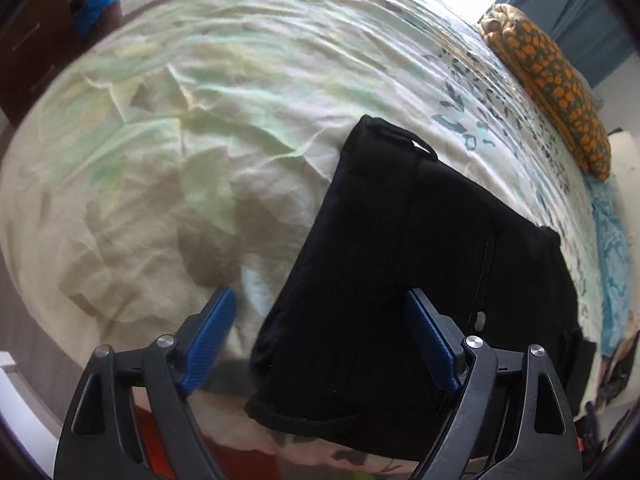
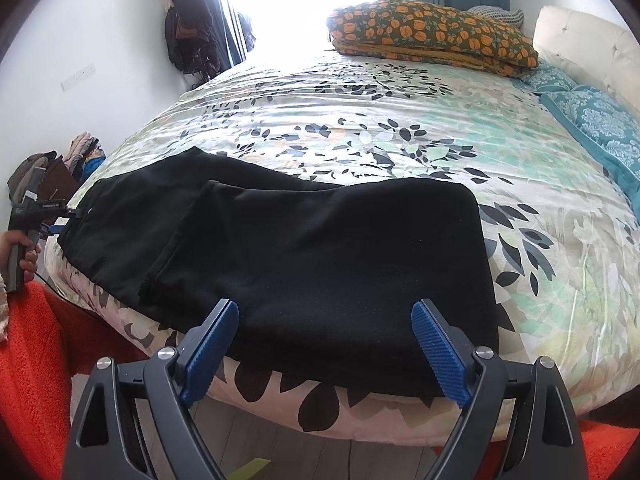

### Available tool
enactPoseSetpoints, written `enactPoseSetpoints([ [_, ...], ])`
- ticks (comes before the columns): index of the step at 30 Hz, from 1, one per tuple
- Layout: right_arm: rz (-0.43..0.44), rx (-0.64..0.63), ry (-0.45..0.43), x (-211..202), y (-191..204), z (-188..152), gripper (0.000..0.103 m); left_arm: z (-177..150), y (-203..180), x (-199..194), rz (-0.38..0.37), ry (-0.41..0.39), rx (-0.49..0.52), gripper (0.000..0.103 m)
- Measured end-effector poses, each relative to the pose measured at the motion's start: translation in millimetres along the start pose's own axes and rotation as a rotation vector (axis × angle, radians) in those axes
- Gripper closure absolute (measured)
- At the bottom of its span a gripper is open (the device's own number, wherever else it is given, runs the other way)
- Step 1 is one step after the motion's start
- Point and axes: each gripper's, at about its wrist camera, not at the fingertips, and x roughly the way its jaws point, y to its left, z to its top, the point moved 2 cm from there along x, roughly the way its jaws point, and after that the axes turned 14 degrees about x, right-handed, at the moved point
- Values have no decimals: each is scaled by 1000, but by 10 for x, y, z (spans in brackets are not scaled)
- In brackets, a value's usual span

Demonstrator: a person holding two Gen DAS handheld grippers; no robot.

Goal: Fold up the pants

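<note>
Black pants [image 2: 320,248] lie folded over on the bed near its front edge, the leg ends doubled back onto the upper part. In the left wrist view the pants [image 1: 420,248] fill the lower right, waistband end nearest. My left gripper [image 1: 320,312] is open and empty, just over the pants' near corner; it also shows in the right wrist view [image 2: 56,220] at the pants' left end. My right gripper [image 2: 324,320] is open and empty, hovering at the pants' front edge.
The bed has a leaf-print cover [image 2: 400,128]. An orange floral folded blanket [image 2: 432,36] and teal pillows [image 2: 592,116] lie at the head. An orange rug [image 2: 36,360] covers the floor in front. Clothes [image 2: 44,172] are piled at the left.
</note>
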Motion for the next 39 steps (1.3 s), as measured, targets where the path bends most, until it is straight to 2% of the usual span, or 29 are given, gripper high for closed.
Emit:
enactPoseSetpoints([
  [1,0,-14,2,5,30,-13,15,1,-5,6,-19,2,9,16],
  [3,-4,-38,9,25,71,-33,15,-7,-79,-10,-73,13,55,31],
  [4,-5,-43,13,39,81,-39,15,-9,-104,-37,-72,16,72,35],
  [5,-4,-45,16,53,87,-43,15,-7,-105,-65,-86,14,76,48],
  [6,-2,-43,19,63,90,-43,15,-6,-75,-109,-97,5,60,68],
  [8,1,-39,19,70,85,-34,15,1,-23,-222,-154,-15,10,85],
  [9,2,-37,18,71,81,-28,15,0,-33,-282,-163,-24,13,88],
  [13,8,-22,18,78,59,-4,15,-24,-281,-587,-108,-83,62,91],
  [14,10,-18,18,81,51,1,15,-29,-358,-699,-137,-118,49,92],
  [17,20,6,16,73,21,19,15,-29,-698,-1050,-292,-209,39,93],
  [23,61,99,-13,-2,-110,140,15,-113,-1922,-1414,-549,-232,161,93],
  [27,87,187,-61,-137,-284,253,15,-202,-2816,-1331,-721,-177,232,93],
  [28,92,211,-74,-181,-338,275,15,-224,-3049,-1268,-744,-155,257,93],
  [30,96,259,-105,-278,-471,312,15,-293,-3479,-1108,-758,-109,310,93],
  [32,98,307,-133,-372,-629,341,15,-386,-3812,-878,-773,-53,321,94],
  [33,97,332,-145,-416,-710,347,15,-434,-3962,-734,-776,-26,322,101],
  [34,95,357,-156,-453,-792,351,15,-487,-4099,-590,-798,8,318,101],
  [39,79,470,-185,-575,-1171,325,14,-789,-4582,50,-683,105,379,101],
])
